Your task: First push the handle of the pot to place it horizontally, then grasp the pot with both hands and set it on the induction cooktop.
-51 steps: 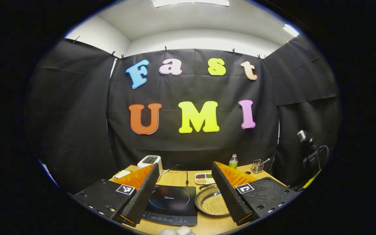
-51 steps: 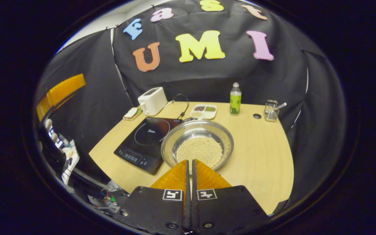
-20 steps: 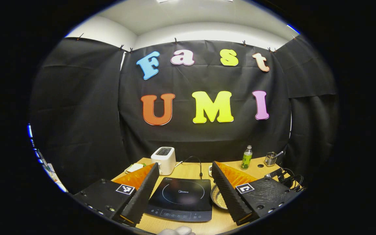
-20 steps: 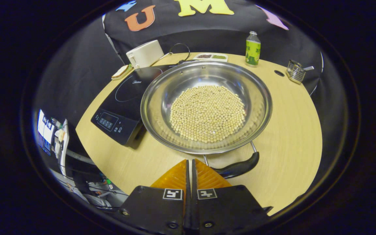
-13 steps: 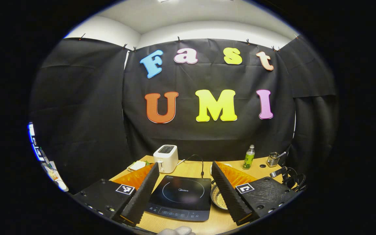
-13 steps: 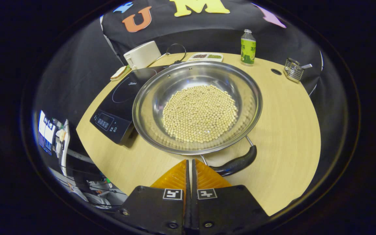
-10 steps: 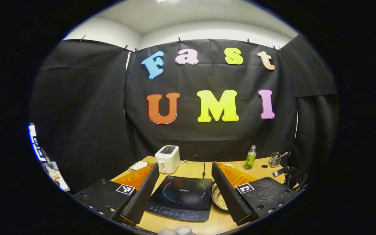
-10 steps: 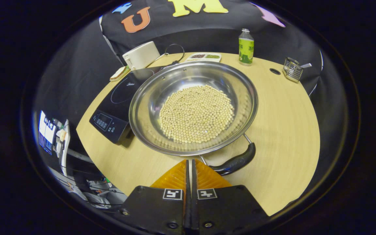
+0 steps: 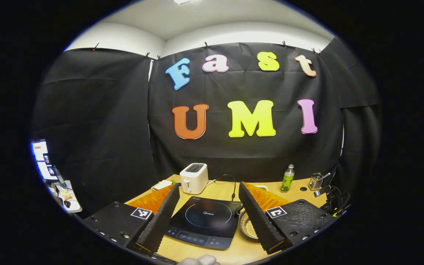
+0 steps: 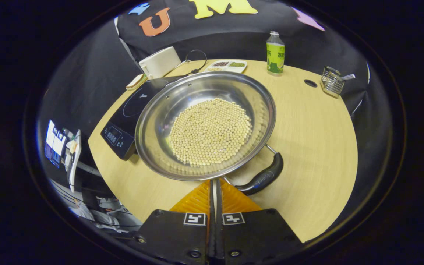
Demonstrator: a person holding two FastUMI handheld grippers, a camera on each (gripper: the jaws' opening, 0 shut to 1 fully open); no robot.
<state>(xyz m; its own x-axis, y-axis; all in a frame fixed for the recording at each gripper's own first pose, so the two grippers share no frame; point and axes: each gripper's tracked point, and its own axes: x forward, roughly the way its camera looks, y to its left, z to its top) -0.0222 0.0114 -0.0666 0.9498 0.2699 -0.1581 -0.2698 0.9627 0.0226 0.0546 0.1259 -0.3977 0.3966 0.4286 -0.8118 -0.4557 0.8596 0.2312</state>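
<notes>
Resting place of pot: the pot (image 10: 204,125) is seen on the worktop (image 10: 307,147), just beside the cooktop (image 10: 131,110); part of its rim overlaps the cooktop's near edge in the right gripper view. Contact there cannot be judged.
Pot contents: a layer of pale beans (image 10: 210,130) is spread over the bottom.
Handle: the handle (image 10: 261,178) is angled off the pot's near right side, lying low over the worktop.
Right tool: the right tool (image 10: 214,187) is clenched, its fingers pressed together with nothing between them; its tip is seen at the pot's near rim, just beside the handle.
Left tool: the left tool (image 9: 208,204) is released, fingers spread wide, held above the worktop facing the cooktop (image 9: 202,221).
Pot in left gripper view: a part of the pot (image 9: 247,228) is seen beside the right finger.
Back of worktop: a toaster (image 10: 159,62), bottle (image 10: 275,53), divided dish (image 10: 226,65) and wire holder (image 10: 331,82) are noted.
</notes>
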